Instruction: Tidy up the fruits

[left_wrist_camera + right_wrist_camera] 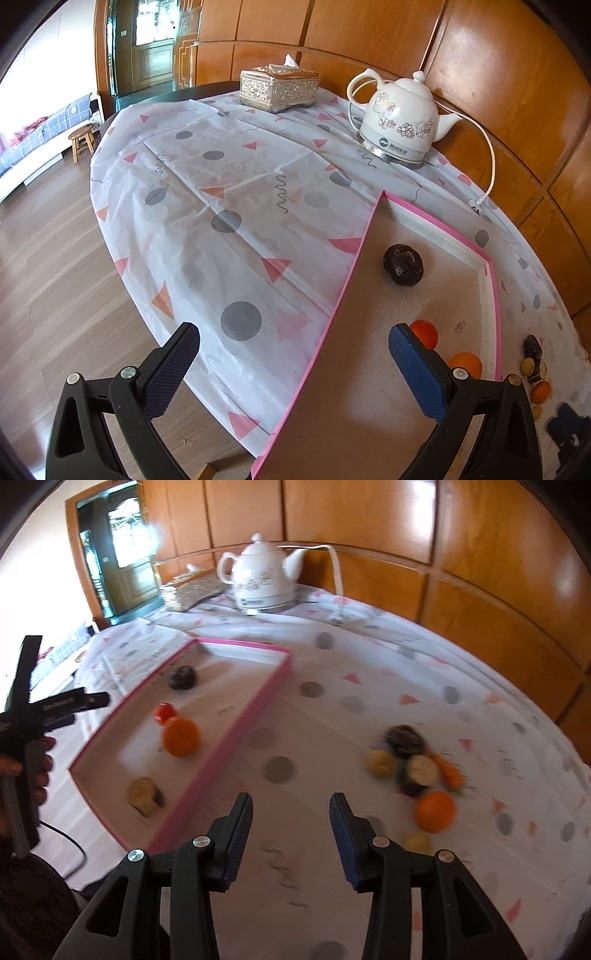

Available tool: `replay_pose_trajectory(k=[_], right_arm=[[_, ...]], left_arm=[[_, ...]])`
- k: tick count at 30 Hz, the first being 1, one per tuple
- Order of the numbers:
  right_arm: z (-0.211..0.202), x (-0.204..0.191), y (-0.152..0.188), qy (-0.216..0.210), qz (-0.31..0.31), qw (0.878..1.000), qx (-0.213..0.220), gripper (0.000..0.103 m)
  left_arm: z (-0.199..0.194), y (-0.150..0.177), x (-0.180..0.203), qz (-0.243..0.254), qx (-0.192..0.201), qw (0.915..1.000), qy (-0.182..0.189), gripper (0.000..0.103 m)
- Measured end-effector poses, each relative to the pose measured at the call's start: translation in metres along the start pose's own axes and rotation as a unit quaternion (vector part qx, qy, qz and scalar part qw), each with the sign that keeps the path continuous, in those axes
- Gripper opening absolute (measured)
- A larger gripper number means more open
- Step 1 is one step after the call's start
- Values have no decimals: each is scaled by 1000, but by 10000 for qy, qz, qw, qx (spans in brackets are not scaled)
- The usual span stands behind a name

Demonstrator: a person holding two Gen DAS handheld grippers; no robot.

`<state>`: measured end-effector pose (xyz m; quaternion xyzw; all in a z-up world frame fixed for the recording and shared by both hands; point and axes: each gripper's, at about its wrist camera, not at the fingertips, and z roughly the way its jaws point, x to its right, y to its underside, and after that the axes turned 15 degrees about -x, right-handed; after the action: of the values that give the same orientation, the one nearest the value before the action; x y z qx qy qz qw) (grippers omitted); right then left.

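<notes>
Wood-panelled walls back a patterned tablecloth where the pink-rimmed shallow cardboard tray [255, 701] already holds four fruits, and the empty, parted right gripper [291, 834] looks between picks, likely needing to swing toward the loose fruit pile [413, 764] while the left gripper [295, 354] hovers wide apart.

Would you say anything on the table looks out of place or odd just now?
Yes: several fruits lie loose on the tablecloth right of the pink tray, whereas four already sit inside it. The kettle's cord also trails unplugged, its plug lying on the cloth. Nothing looks spilled or broken.
</notes>
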<state>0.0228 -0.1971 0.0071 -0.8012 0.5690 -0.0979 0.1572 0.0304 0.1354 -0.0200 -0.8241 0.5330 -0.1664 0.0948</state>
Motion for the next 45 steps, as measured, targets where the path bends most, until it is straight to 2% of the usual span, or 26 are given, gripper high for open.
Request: replay_pose_trajectory(k=[13, 19, 25, 31, 35, 38, 41, 45], right_arm=[[-42, 86, 29, 1064, 765, 9913, 98, 47], [-60, 132, 46, 1455, 1305, 9806, 129, 48], [-71, 177, 66, 1751, 2015, 9637, 95, 48], [-79, 224, 88, 2014, 2816, 9381, 47, 48], [-88, 255, 105, 2227, 3366, 9148, 142, 48], [-94, 280, 121, 2428, 3865, 8895, 217, 48], [-95, 306, 144, 2423, 4501, 8591, 266, 49], [-98, 331, 170, 1980, 5223, 8288, 334, 49]], left_arm=[[-2, 4, 10, 246, 86, 9996, -71, 103], [-1, 6, 12, 280, 53, 9996, -58, 103], [-2, 6, 13, 308, 75, 9995, -52, 103], [-5, 7, 18, 397, 117, 9991, -36, 103], [-7, 7, 25, 522, 115, 9986, 50, 103], [-11, 7, 34, 663, 138, 9976, 172, 103], [-16, 7, 44, 813, 120, 9959, 389, 103], [-24, 6, 68, 1087, 156, 9922, 589, 103]])
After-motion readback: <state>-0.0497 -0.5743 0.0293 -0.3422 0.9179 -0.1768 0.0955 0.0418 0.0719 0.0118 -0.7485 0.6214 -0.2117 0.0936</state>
